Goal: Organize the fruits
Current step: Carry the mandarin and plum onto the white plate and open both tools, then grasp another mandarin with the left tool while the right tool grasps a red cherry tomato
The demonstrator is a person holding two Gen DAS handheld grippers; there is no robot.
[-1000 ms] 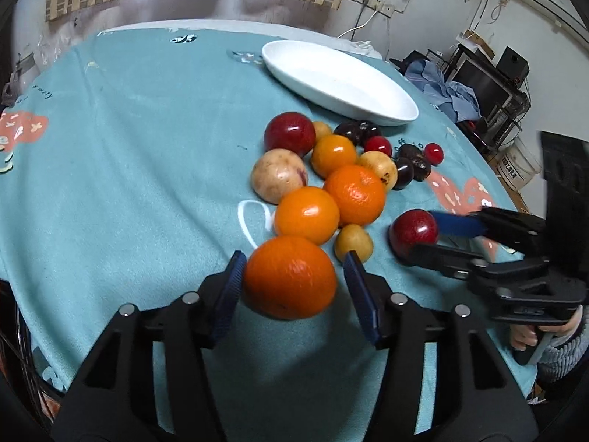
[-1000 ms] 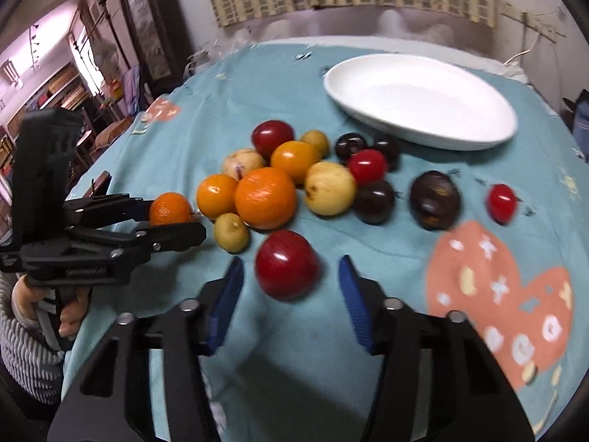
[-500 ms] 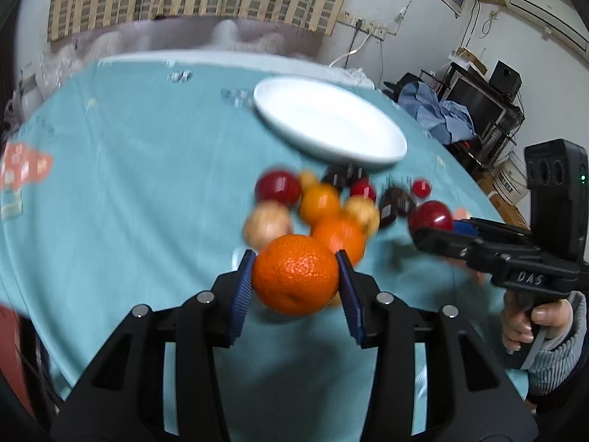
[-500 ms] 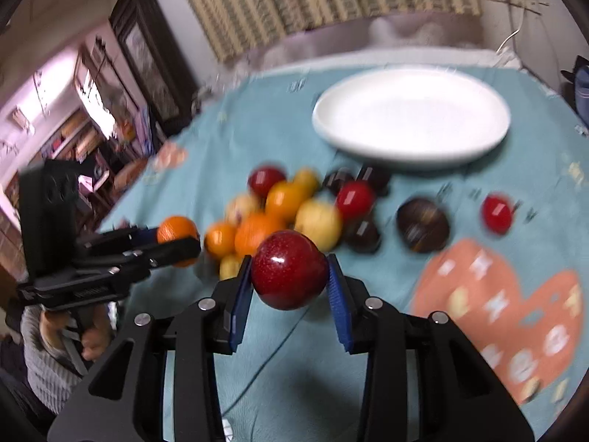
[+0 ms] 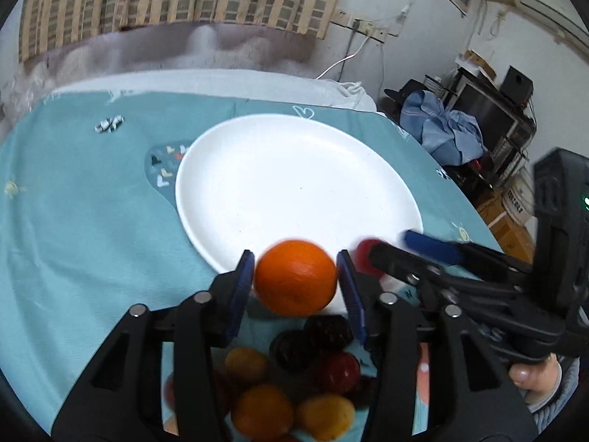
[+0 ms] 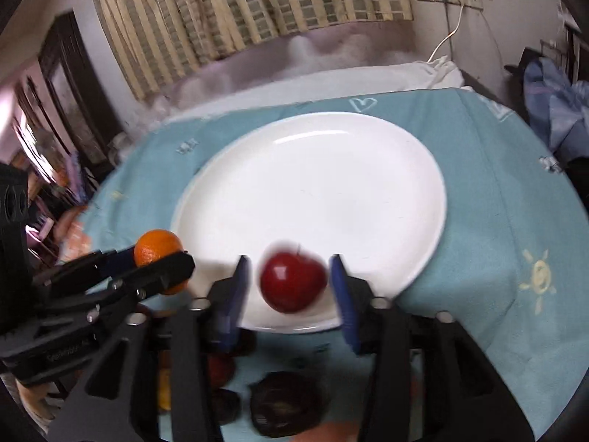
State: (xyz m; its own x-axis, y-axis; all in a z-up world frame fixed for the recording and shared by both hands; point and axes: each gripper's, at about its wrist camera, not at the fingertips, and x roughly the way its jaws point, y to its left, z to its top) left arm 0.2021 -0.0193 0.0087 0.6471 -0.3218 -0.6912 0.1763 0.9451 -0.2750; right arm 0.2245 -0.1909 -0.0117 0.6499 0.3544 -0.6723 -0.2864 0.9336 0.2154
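My left gripper (image 5: 296, 281) is shut on an orange (image 5: 295, 277) and holds it in the air at the near rim of the white plate (image 5: 279, 180). My right gripper (image 6: 291, 281) is shut on a red apple (image 6: 293, 281), held over the near edge of the plate (image 6: 331, 188). The apple (image 5: 364, 254) and the right gripper (image 5: 401, 254) show in the left wrist view, just right of the orange. The orange (image 6: 158, 248) and left gripper (image 6: 162, 261) show at the left of the right wrist view. The plate holds nothing.
Below the grippers lie the other fruits on the teal tablecloth (image 5: 73, 202): oranges (image 5: 262, 410), yellow fruits (image 5: 325, 418), red ones (image 5: 338, 368) and dark plums (image 5: 327, 331). A dark plum (image 6: 283, 407) lies under the right gripper. Furniture and blue clothes (image 5: 445, 132) stand beyond the table's right edge.
Both grippers closed on their fruits, lifted them off the cloth and carried them forward to the near rim of the white plate. The fruit pile now lies below and behind them.
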